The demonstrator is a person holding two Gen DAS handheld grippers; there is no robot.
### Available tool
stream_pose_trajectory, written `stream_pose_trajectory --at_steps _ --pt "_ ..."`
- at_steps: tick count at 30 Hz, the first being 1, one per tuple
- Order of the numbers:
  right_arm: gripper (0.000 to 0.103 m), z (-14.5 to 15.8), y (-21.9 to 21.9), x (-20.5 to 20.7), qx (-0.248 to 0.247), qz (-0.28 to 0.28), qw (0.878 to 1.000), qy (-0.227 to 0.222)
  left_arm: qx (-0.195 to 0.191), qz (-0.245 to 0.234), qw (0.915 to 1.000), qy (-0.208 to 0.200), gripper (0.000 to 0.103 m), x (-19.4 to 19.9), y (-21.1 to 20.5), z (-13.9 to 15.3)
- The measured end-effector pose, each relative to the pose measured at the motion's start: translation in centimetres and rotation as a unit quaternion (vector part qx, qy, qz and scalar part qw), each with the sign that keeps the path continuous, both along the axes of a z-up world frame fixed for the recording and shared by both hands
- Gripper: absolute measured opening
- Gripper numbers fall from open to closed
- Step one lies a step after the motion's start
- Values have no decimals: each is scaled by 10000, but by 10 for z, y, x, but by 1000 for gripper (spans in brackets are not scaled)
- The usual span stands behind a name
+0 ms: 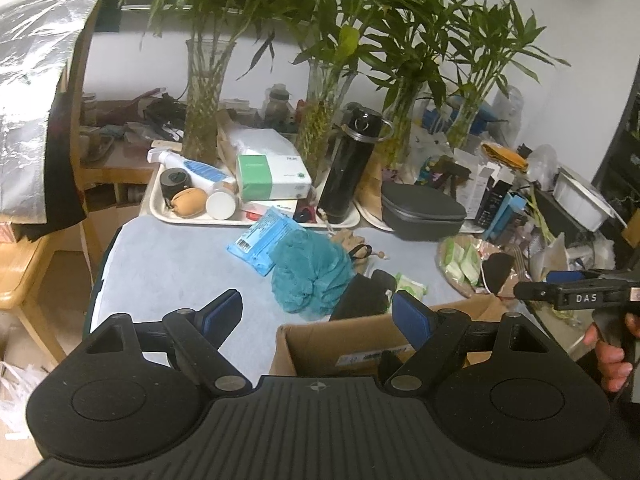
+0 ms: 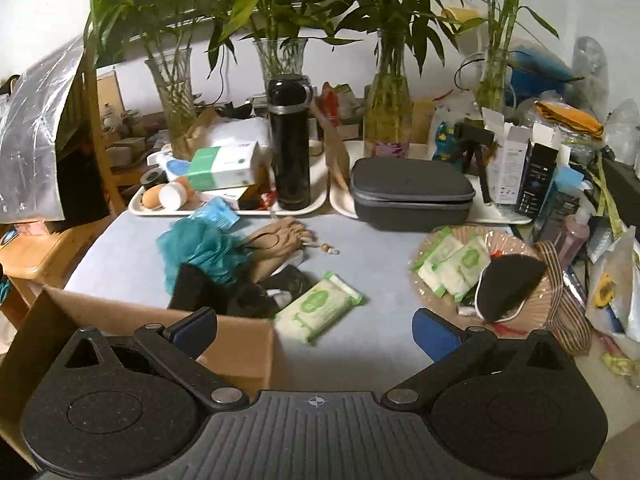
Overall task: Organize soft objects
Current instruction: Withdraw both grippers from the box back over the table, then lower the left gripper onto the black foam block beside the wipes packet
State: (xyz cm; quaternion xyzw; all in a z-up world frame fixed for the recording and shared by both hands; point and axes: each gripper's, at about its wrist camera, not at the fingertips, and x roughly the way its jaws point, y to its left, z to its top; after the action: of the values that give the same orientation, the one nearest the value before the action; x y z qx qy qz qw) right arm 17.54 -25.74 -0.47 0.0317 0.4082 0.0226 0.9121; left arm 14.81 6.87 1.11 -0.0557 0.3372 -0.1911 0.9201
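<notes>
Teal mesh pouf [image 1: 310, 276] crumpled, apparently overlapping black item [image 1: 362, 296].

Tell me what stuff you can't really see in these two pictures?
- Inside of the cardboard box: in both wrist views the grippers' bodies cover most of it.
- Black things beside the teal bath puff: too dark to tell what they are.
- Right gripper in the left wrist view: only its side shows at the picture's edge, fingers hard to see.
- Labels on the wipes pack: blurred.
</notes>
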Motion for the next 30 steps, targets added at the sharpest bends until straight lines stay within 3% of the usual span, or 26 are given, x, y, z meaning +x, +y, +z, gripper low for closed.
stream_pose_trajectory --at_steps 12,21,30 --pt "103 -9 -9 29 14 133 9999 96 70 -397 9991 152 82 52 -28 3" --pt "103 -24 -26 40 412 -255 9980 -415 344 -758 9928 856 82 89 -56 -9" --pt "103 -25 -40 43 662 -465 9952 -542 740 -1134 9760 1704 82 129 -94 -28"
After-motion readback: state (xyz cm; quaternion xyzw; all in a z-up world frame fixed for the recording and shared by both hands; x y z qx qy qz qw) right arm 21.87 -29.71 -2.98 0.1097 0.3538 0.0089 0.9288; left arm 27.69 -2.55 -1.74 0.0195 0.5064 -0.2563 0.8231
